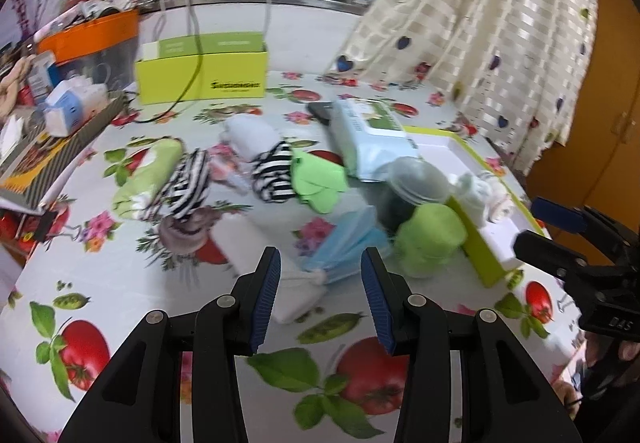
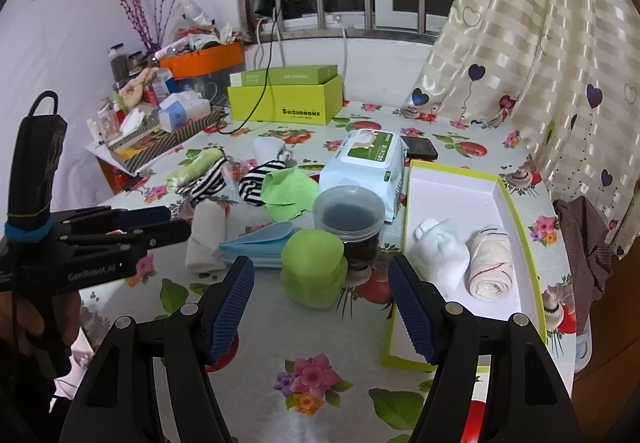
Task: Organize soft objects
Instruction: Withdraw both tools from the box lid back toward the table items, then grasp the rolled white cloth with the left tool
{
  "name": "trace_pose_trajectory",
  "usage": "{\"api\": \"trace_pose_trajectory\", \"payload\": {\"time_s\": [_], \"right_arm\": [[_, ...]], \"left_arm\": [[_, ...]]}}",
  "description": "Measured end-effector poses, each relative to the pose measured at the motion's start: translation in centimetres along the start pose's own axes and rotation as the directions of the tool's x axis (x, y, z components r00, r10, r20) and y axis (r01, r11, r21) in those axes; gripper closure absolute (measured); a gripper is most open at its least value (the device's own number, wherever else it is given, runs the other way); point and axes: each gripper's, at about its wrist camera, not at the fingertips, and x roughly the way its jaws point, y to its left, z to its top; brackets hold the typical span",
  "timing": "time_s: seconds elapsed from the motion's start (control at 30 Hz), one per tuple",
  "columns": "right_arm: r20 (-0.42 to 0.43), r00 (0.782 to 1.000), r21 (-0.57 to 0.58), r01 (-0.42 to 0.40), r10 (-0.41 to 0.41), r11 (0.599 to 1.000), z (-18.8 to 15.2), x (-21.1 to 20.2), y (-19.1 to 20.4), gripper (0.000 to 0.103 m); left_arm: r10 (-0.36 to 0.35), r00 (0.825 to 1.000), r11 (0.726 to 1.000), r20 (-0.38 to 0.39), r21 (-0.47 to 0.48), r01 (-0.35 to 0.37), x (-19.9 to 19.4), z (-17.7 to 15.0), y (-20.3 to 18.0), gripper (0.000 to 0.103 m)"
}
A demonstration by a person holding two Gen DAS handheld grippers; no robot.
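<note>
The left gripper (image 1: 320, 299) is black plastic, built of angular, hollowed link arms that narrow toward two fingers; each finger carries a ribbed blue pad (image 1: 266, 297) on its inner face; round silver screws (image 1: 226, 300) sit at the link joints; seen from the right wrist view, its side (image 2: 160, 221) bears pale lettering reading "GenRobot.AI", a blue band (image 2: 26, 233) wraps the body behind the jaws, and a tall black grip with a looped black cable (image 2: 42, 103) rises above it; the right gripper (image 2: 322, 307) has the same black links, blue ribbed pads and silver screws; its side (image 1: 552, 229) shows pale stamped letters, blurred.
</note>
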Motion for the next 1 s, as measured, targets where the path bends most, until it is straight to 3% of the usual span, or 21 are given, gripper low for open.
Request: {"api": "trace_pose_trajectory", "payload": {"time_s": [0.23, 0.47, 0.6, 0.77, 1.0], "right_arm": [[-0.004, 1.0, -0.007, -0.017, 0.017, 1.0, 0.0, 0.5, 0.2, 0.033], [-0.011, 1.0, -0.007, -0.021, 0.021, 1.0, 0.0, 0.8, 0.2, 0.033], [-0.019, 0.999, -0.01, -0.028, 0.028, 1.0, -0.1, 1.4, 0.4, 0.033], [-0.028, 0.999, -0.014, -0.036, 0.036, 0.999, 0.0, 2.0, 0.6, 0.033], [-0.036, 0.998, -0.022, -0.046, 0.046, 0.999, 0.4, 2.5, 1.1, 0.033]], "left_arm": [[0.051, 0.998, 0.994, -0.025, -0.093, -0.053, 1.7, -0.1, 2.4, 0.06], [0.05, 0.996, 0.971, -0.078, -0.231, -0.067, 4.8, 0.0, 4.7, 0.06], [0.05, 0.993, 0.962, -0.11, -0.261, -0.077, 6.5, -0.1, 4.9, 0.06], [0.068, 0.988, 0.967, -0.138, -0.237, -0.1, 7.7, -0.4, 4.3, 0.059], [0.117, 0.986, 0.985, -0.116, -0.11, -0.13, 8.4, -0.3, 3.2, 0.059]]}}
